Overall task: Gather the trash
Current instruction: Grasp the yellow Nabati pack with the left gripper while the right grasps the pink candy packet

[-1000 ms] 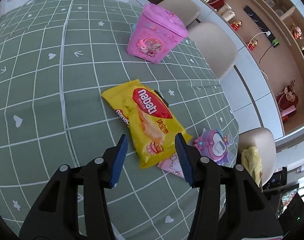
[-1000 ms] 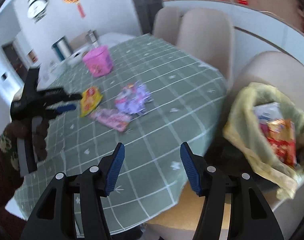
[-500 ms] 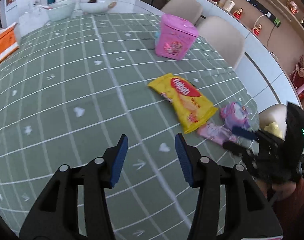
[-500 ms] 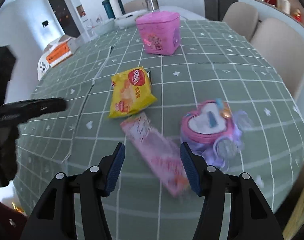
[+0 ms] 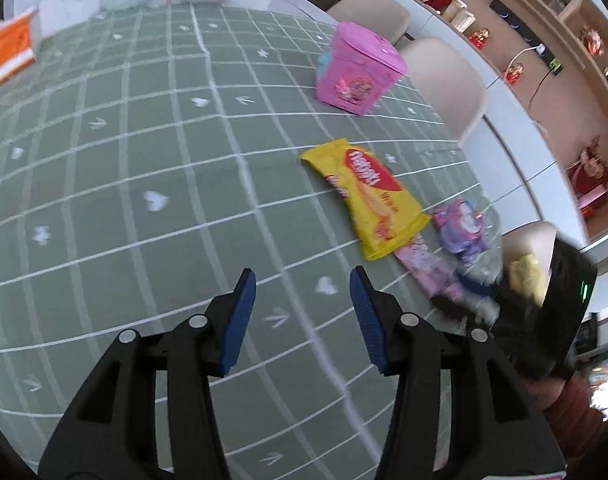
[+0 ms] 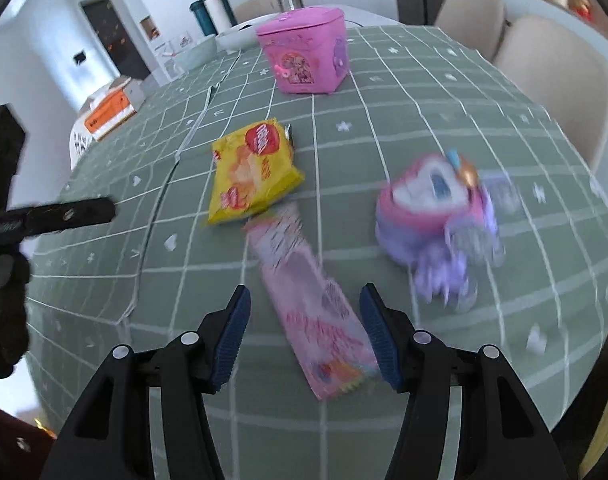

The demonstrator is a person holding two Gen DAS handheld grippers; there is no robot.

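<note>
snack bag (image 6: 254, 174) on counter (image 6: 383, 92) | flat wrapper (image 6: 309, 300) just before it, touching | toy (image 6: 435, 208) right of wrapper | tin (image 6: 305, 56) behind, well apart | chairs (image 6: 551, 76) right of counter

Green white-grid tablecloth (image 6: 403, 92), yellow-red wafer packet (image 6: 254, 170), pink wrapper (image 6: 315, 312), seemingly floral
</note>
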